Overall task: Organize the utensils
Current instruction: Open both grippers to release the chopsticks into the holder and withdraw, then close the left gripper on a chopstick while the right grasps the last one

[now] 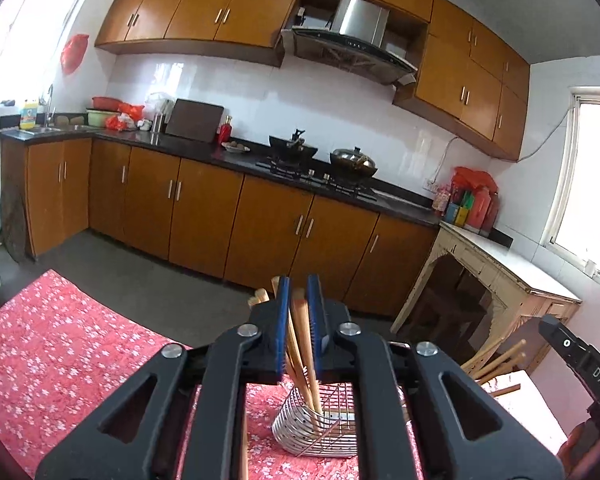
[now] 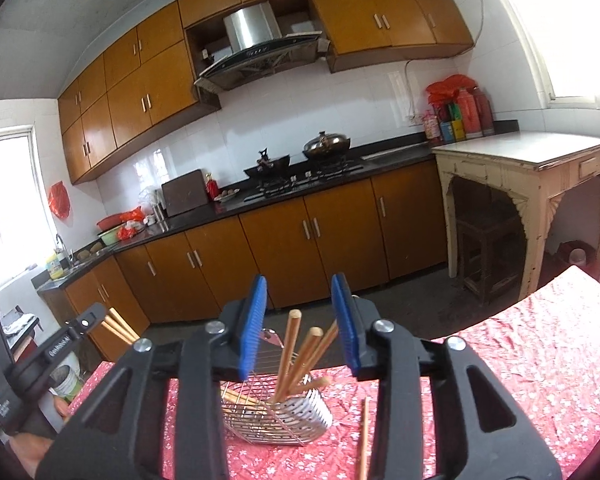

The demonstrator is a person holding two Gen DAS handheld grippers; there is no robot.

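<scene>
Standing on the red floral tablecloth (image 2: pixel 480 360) at lower centre of both views, the metal utensil holder (image 2: pixel 278 420) holds several wooden chopsticks (image 2: pixel 290 354). The left gripper (image 1: pixel 300 292) has its blue pads slightly apart, chopsticks showing in the narrow gap without a clear clamp. The right gripper (image 2: pixel 300 292) stands wider apart above the holder, gripping nothing. One loose chopstick (image 2: pixel 364 436) lies on the cloth beside the holder.

bench (image 2: pixel 520 360): red floral cloth | metal utensil rack (image 2: pixel 278 420) below/ahead of jaws | loose chopstick (image 2: pixel 365 436) right of rack
</scene>
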